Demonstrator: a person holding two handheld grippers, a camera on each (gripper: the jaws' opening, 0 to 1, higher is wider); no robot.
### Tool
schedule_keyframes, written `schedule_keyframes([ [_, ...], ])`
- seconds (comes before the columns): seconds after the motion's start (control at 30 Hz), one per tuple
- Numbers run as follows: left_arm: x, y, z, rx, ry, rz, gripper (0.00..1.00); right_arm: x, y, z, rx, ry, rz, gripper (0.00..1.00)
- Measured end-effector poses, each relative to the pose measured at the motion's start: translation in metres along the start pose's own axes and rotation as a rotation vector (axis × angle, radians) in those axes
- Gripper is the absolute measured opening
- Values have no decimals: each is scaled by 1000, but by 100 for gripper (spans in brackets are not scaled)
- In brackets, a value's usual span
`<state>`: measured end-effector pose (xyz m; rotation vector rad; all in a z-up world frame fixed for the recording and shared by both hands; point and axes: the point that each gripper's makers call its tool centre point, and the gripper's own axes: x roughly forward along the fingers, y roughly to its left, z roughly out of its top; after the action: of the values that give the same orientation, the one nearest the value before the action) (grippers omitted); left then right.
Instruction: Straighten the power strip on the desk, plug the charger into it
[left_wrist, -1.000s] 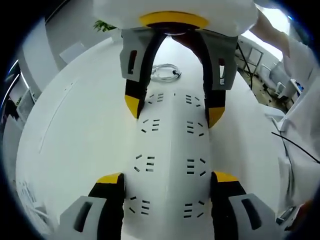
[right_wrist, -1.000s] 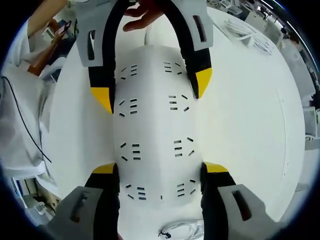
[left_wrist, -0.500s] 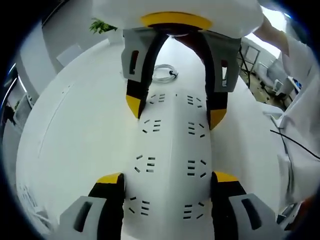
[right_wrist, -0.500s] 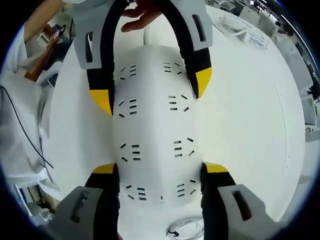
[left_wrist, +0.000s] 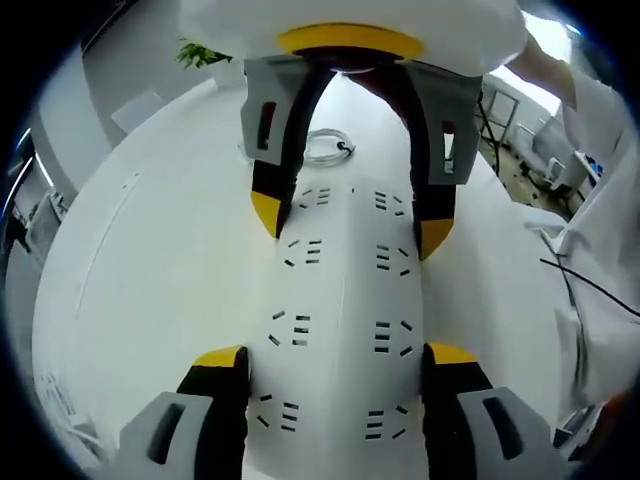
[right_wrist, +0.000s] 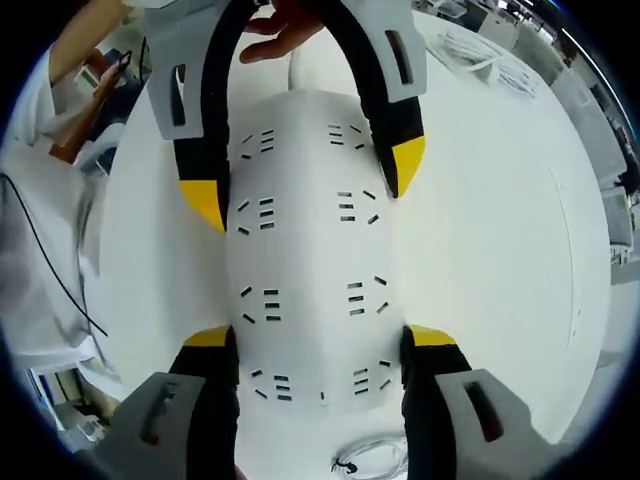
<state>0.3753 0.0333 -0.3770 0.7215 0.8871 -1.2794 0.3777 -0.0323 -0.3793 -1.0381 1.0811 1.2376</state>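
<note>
A wide white power strip (left_wrist: 340, 290) with two rows of sockets lies on the white desk (left_wrist: 150, 260). My left gripper (left_wrist: 335, 355) is shut on its near end, a yellow-tipped jaw pressed to each long side. From the opposite end my right gripper (left_wrist: 348, 222) clamps the strip the same way. In the right gripper view the strip (right_wrist: 310, 260) runs away from my right gripper (right_wrist: 320, 337) to the left gripper (right_wrist: 305, 185), whose jaws also press its sides. A coiled white cable (left_wrist: 325, 145) lies on the desk past the strip's end, seen also as the coil (right_wrist: 370, 460).
A hand (right_wrist: 280, 25) holds the left gripper's handle. A person's white sleeve (right_wrist: 40, 250) with a thin black wire hangs at the desk's side. Office furniture (left_wrist: 530, 140) stands beyond the desk edge, and a plant (left_wrist: 195, 52) at the far end.
Between a second and half a second ago both views shifted a little; both grippers keep the same hold on the power strip.
</note>
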Motion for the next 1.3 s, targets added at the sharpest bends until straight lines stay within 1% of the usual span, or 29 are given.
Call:
schedule_keyframes([
  [0.23,1,-1,0,-20,16,11,71,0,0,-1,-17,-10,3,64],
  [0.3,0,-1,0,-22,23,13,71,-1,0,-1,-20,-27,5,65],
  [0.33,1,-1,0,-22,24,13,71,-1,0,0,-20,-57,6,65],
  [0.4,0,-1,0,-24,23,14,71,-4,0,4,-8,-140,12,64],
  [0.43,1,-1,0,-26,23,14,70,-9,-1,5,24,-189,12,63],
  [0.47,1,-1,0,-30,26,16,70,-15,-3,6,59,-243,11,63],
  [0.53,1,-2,1,-33,34,19,70,-32,-9,6,91,-350,-9,65],
  [0.57,1,-2,1,-32,36,19,70,-49,-15,6,124,-456,-35,66],
  [0.6,1,-2,0,-32,38,19,70,-59,-19,6,141,-516,-47,67],
  [0.63,1,-2,0,-33,37,19,71,-77,-26,2,175,-631,-71,67],
  [0.67,1,-2,0,-33,35,19,71,-85,-30,-2,194,-683,-87,67],
  [0.7,1,-2,0,-33,32,19,71,-95,-38,-10,222,-749,-120,67],
  [0.73,1,-2,0,-34,27,19,71,-105,-50,-24,258,-825,-183,66],
  [0.8,1,-1,0,-35,21,19,71,-111,-69,-49,315,-895,-289,65],
  [0.83,1,-1,0,-35,20,19,71,-109,-77,-62,354,-916,-327,63],
  [0.87,1,-1,0,-34,19,19,71,-103,-83,-73,392,-923,-350,62],
  [0.9,1,-1,0,-34,20,19,71,-95,-87,-83,422,-919,-359,62],
  [0.97,1,0,0,-33,21,18,71,-79,-96,-99,461,-878,-385,62],
  [1.0,1,0,0,-33,20,18,71,-76,-99,-102,468,-868,-402,61],
  [1.07,1,0,0,-33,18,18,71,-72,-108,-101,429,-881,-450,59],
  [1.1,1,0,0,-34,18,18,71,-72,-111,-99,421,-894,-455,58],
  [1.2,0,0,0,-33,15,17,71,-68,-114,-90,409,-920,-435,54],
  [1.27,0,0,0,-32,13,16,71,-62,-117,-88,395,-911,-434,51],
  [1.3,0,0,0,-32,14,17,71,-58,-119,-88,396,-901,-434,52],
])
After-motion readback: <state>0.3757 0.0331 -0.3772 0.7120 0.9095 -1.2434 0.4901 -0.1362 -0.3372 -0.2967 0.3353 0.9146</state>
